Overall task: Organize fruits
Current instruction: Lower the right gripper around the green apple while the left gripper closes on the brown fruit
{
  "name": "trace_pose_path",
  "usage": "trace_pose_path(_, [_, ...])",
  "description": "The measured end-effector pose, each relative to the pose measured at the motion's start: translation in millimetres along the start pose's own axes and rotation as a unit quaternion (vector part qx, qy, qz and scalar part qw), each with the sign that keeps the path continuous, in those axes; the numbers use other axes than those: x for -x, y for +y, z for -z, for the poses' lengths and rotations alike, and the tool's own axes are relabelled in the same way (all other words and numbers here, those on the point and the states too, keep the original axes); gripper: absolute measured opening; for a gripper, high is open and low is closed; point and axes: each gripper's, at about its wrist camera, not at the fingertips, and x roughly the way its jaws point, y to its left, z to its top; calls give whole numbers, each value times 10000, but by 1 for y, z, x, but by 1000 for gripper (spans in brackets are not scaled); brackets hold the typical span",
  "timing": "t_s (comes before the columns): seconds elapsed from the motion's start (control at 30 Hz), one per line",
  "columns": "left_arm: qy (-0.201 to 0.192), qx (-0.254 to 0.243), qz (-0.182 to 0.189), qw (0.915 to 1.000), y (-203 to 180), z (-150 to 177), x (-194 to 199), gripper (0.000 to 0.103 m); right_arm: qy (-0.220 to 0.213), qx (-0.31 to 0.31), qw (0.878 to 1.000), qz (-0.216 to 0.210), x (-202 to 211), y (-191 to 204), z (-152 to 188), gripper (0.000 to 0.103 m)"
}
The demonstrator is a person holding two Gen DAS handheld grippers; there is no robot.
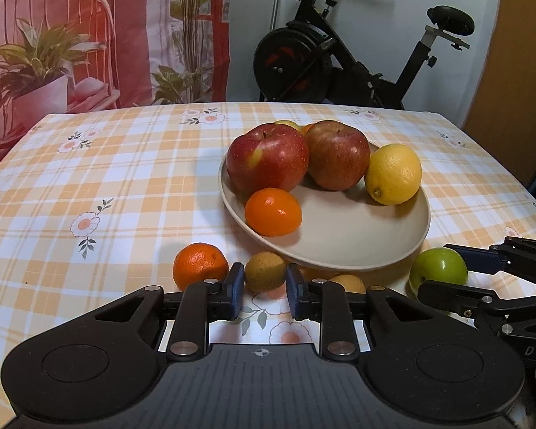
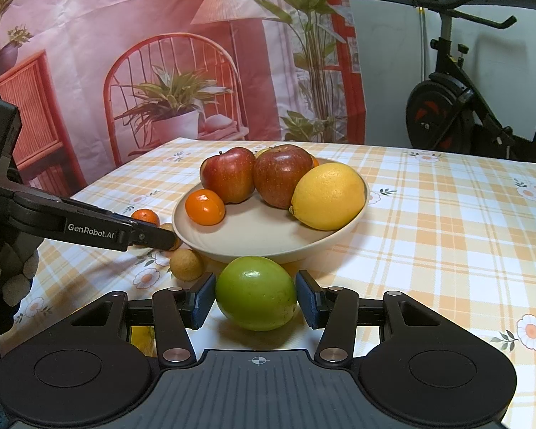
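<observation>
Left gripper (image 1: 264,287) clamps a small brownish fruit (image 1: 265,271); right gripper (image 2: 255,300) clasps the green fruit (image 2: 256,293).

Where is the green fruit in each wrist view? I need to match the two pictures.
Left wrist view: the green fruit sits at the lower right on the tablecloth, just off the plate's near rim, between the right gripper's fingers.
Right wrist view: the green fruit is low and central, between the right gripper's blue pads.
Shared landmark: the lemon on the plate.
</observation>
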Motion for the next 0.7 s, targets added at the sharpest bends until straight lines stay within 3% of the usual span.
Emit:
trace_pose_path(0.47, [45,-29,2,10000,-1,0,-4,28,1,-6,10000,-4,0,-1,0,46])
trace_pose_path(0.7, [-122,63,-23,9999,-2,4,10,28,-43,26,10000,-21,1,0,0,46])
